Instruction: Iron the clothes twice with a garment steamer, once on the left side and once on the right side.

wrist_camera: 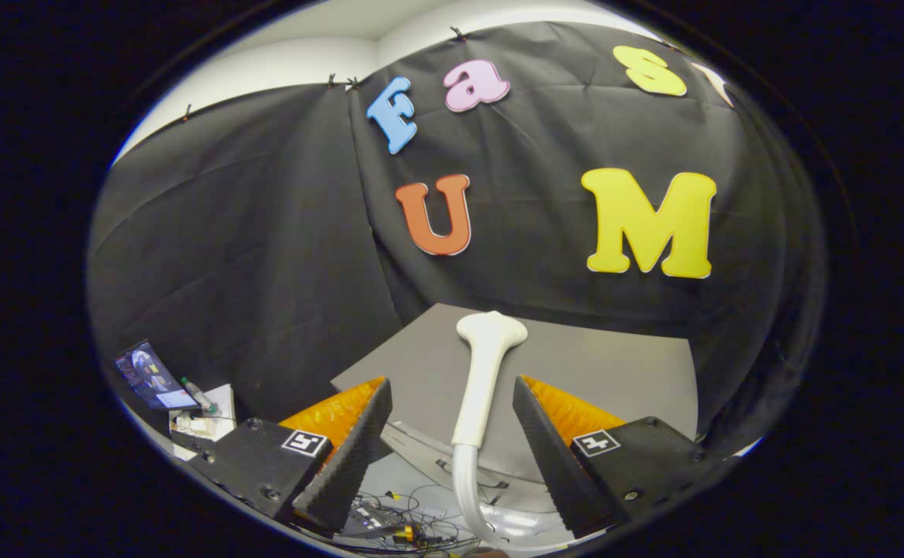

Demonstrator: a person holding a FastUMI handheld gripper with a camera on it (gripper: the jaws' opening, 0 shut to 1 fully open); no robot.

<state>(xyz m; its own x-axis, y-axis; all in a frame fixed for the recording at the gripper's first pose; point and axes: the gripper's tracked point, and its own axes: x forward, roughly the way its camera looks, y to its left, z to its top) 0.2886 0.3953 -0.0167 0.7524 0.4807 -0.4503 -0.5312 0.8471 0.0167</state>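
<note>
**Steamer not yet gripped; ironing appears not begun**

The gripper (452,457) stands wide open, its fingers (351,457) holding nothing; the white garment steamer (477,387) stands between them, touching neither, its head at twelve o'clock over the grey desk (615,372); no garment can be made out; the gripper points level, toward the booth wall.

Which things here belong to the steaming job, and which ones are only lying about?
For the job:
steamer, white, lying on the grey table, between the fingers
gripper, open, not touching the steamer
hose running from the steamer's handle

Lying about:
screen
marker on paper
cables below the table
</note>
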